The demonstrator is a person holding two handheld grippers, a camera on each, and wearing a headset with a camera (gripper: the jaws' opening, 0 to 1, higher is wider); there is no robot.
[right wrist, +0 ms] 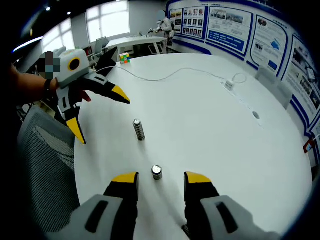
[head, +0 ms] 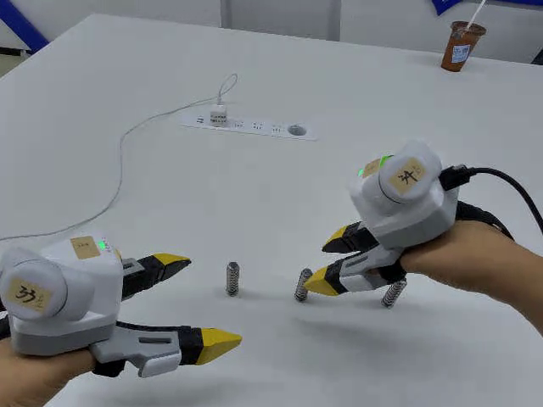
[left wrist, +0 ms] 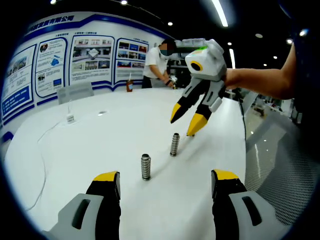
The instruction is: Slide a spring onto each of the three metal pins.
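Observation:
Three springs stand upright on the white table (head: 254,195): one on the left (head: 232,278), one in the middle (head: 303,285), and one on the right (head: 394,292), partly behind my right hand. My right gripper (head: 322,268) is open and hovers just over the middle spring (right wrist: 157,172). That spring lies between its yellow tips, with a shiny round top showing in the coil. My left gripper (head: 202,303) is open, holds nothing, and points at the left spring (left wrist: 145,166) from a short way off.
A white power strip (head: 250,127) with a plugged charger and trailing cable lies at the table's middle back. A brown drink cup (head: 461,46) stands far right. A mesh chair (right wrist: 45,165) sits beside the table edge. A person (left wrist: 157,60) stands in the background.

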